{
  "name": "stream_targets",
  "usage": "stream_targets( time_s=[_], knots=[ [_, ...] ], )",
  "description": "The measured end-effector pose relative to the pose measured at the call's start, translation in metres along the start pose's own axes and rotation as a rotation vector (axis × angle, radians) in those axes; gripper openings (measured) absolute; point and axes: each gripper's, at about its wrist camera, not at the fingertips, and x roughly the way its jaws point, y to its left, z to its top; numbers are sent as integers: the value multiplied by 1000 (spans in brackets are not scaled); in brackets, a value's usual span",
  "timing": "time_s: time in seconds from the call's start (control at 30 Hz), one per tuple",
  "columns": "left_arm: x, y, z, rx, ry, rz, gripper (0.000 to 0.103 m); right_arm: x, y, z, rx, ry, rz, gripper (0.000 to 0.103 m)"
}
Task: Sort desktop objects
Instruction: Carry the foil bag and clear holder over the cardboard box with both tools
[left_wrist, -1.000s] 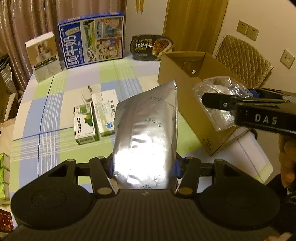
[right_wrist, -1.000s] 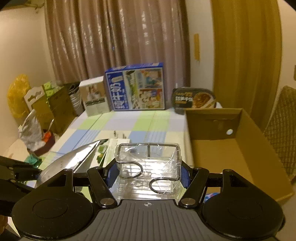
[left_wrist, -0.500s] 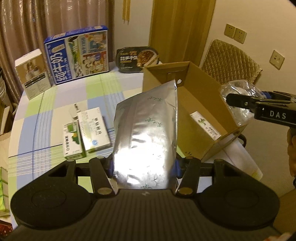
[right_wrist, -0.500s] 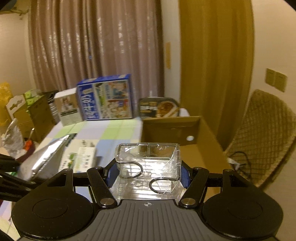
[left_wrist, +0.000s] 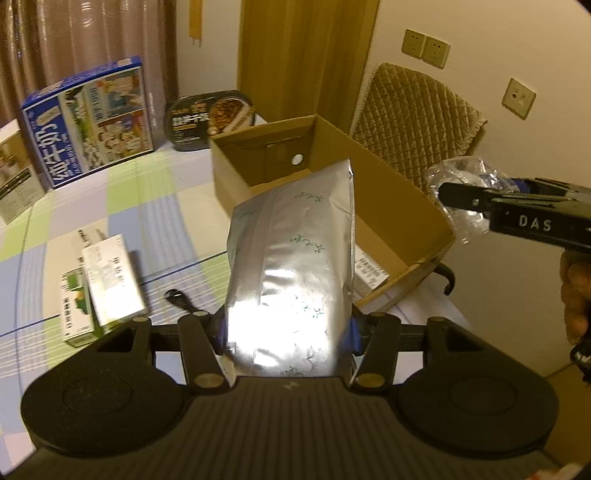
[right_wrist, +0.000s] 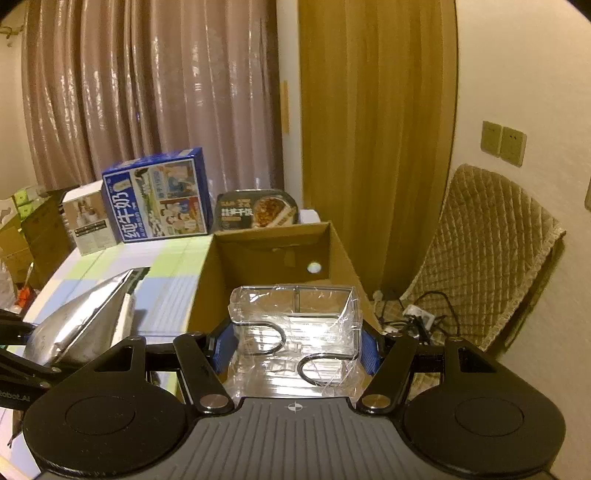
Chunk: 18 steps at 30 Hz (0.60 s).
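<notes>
Cardboard box floor largely screened by the silver foil pouch, labelled packet inside only partly exposed, white carton cut off at the left edge, medicine box print blurred, unreadable.

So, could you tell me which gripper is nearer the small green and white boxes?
Left. The left gripper hangs beside the small boxes; the right gripper is beyond the cardboard box.

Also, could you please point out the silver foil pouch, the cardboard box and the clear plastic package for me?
silver foil pouch (left_wrist: 291, 266), left wrist view, middle of its front face.
cardboard box (left_wrist: 391, 192), left wrist view, inner right wall.
clear plastic package (right_wrist: 295, 332), right wrist view, centre of its wrapped top.
</notes>
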Motion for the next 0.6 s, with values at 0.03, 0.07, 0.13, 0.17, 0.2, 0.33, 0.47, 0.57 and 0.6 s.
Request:
stream_targets(
  time_s=[0.03, 0.07, 0.13, 0.17, 0.2, 0.33, 0.47, 0.57, 0.6],
  knots=[
    [3, -3, 2, -1, 2, -8, 50, 2, -2, 0, 1, 2, -1, 62],
    [7, -7, 5, -3, 4, -14, 50, 3, -5, -1, 2, 4, -2, 62],
    [14, -14, 10, -6, 9, -22, 50, 7, -11, -2, 5, 9, -4, 62],
    [17, -16, 12, -9, 9, -26, 50, 9, -14, -2, 5, 11, -5, 62],
    [21, -19, 15, -12, 12, -30, 50, 13, -16, -2, 6, 13, -7, 62],
    [35, -29, 28, -6, 18, -33, 50, 26, -25, -1, 11, 24, -7, 62],
    [52, -33, 41, -17, 23, -33, 50, 38, -33, 1, 32, 38, 10, 62],
    [64, -33, 51, -34, 27, -35, 51, 48, -36, 4, 32, 39, 7, 62],
    [68, -33, 54, -42, 28, -38, 50, 51, -38, 5, 33, 40, 6, 62]
  ],
)
